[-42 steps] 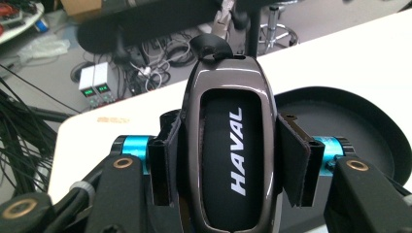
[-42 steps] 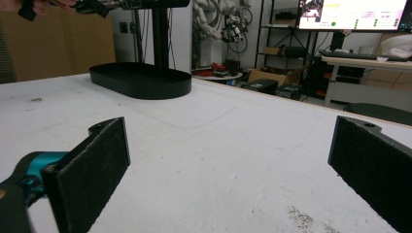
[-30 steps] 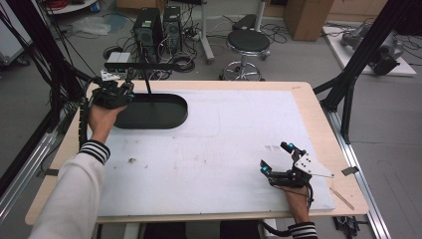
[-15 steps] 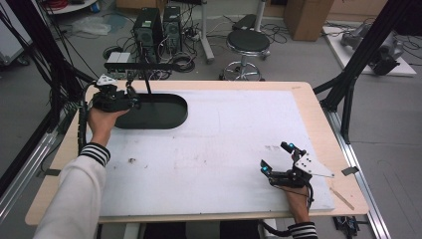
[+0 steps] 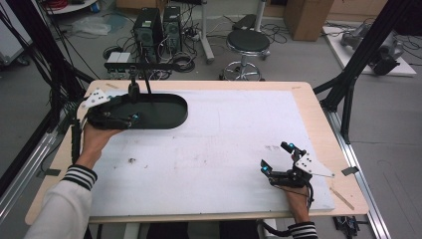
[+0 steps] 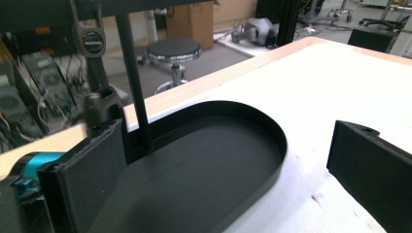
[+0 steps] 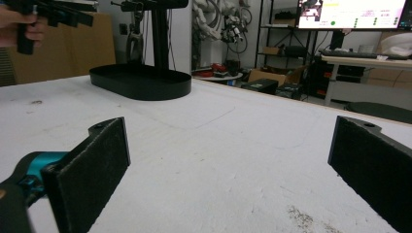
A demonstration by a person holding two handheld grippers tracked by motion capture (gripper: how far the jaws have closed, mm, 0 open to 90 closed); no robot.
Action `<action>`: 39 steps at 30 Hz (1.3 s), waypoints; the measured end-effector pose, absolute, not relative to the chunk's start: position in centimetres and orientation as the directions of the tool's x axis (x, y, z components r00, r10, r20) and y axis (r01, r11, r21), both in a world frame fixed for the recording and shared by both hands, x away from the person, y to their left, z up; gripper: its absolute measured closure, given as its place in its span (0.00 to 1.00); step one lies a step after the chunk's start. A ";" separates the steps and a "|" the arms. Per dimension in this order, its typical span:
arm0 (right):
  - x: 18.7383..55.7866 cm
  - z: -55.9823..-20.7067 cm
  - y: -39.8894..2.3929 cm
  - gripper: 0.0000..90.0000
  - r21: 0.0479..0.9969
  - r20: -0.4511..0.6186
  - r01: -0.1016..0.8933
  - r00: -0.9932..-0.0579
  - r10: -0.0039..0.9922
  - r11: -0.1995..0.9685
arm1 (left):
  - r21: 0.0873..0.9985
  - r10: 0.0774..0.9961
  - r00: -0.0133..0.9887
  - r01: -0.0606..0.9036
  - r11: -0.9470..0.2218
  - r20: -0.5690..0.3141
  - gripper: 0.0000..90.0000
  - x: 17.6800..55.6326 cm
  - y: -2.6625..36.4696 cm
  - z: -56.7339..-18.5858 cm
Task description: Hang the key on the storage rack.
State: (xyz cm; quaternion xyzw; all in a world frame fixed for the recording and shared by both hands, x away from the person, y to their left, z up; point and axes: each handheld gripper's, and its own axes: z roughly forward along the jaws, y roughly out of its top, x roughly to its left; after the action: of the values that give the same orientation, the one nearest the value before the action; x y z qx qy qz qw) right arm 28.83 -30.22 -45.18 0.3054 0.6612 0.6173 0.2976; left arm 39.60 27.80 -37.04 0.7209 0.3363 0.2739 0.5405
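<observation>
Since a second ago, the left gripper (image 5: 130, 117) has slid lower over the near-left end of the black oval tray (image 5: 169, 117), its jaws just opening wide with nothing between them. Its own view shows a black watch (image 6: 91, 40) hanging on the tray's stand, while the right gripper (image 5: 276, 158) rests unmoved, agape and empty.

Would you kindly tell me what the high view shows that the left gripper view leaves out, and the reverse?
High view: the right gripper, open at the table's near right corner, and two computers on the floor. Left gripper view: the left gripper seen close up, its jaws just opened wide, the tray's rim between them, pressing nothing. Shared: the black oval tray, its post, the stool and the white table.
</observation>
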 end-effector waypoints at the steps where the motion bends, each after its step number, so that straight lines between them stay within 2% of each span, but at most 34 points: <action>1: 28.8 -45.2 -30.2 0.00 0.998 -0.015 0.038 -0.637 0.771 0.051 | 0.965 0.774 0.633 0.185 -0.186 0.028 0.02 39.0 27.9 -37.2; 6: 28.8 -45.2 -30.1 0.00 0.997 -0.017 0.044 -0.638 0.770 0.058 | 0.972 0.741 0.670 0.142 -0.188 0.045 0.02 35.7 28.3 -37.8; 10: 28.9 -45.1 -30.2 0.00 0.997 -0.012 0.051 -0.642 0.767 0.059 | 0.982 0.721 0.688 0.071 -0.176 0.080 0.02 32.8 28.3 -38.7; 14: 28.8 -45.1 -30.1 0.00 0.997 -0.025 0.043 -0.637 0.771 0.067 | 0.983 0.709 0.704 0.098 -0.154 0.041 0.02 30.9 28.4 -40.4; 18: 28.8 -45.1 -30.1 0.00 0.997 -0.026 0.043 -0.636 0.771 0.068 | 0.989 0.700 0.713 0.078 -0.124 0.032 0.02 29.1 28.1 -41.8; 29: 28.7 -45.1 -29.9 0.00 0.996 -0.041 0.032 -0.632 0.774 0.079 | 0.998 0.738 0.674 0.027 -0.051 0.019 0.02 26.9 29.0 -45.1; 31: 28.6 -45.2 -29.9 0.00 0.997 -0.041 0.029 -0.629 0.776 0.077 | 1.000 0.747 0.664 -0.011 -0.027 0.028 0.02 26.5 29.2 -45.3; 34: 28.6 -45.2 -29.9 0.00 0.997 -0.040 0.026 -0.629 0.776 0.073 | 0.998 0.762 0.647 -0.044 0.046 -0.007 0.02 26.2 29.8 -45.5; 39: 28.6 -45.2 -29.9 0.00 0.997 -0.036 0.028 -0.627 0.778 0.068 | 0.998 0.767 0.642 -0.041 0.049 -0.011 0.02 26.2 29.8 -45.6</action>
State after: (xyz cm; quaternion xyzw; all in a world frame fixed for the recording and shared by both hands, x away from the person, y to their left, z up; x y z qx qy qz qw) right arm 28.57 -29.94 -45.19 0.3037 0.6632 0.6114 0.3068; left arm 26.17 29.76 -45.56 0.6184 0.2934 0.3051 0.6621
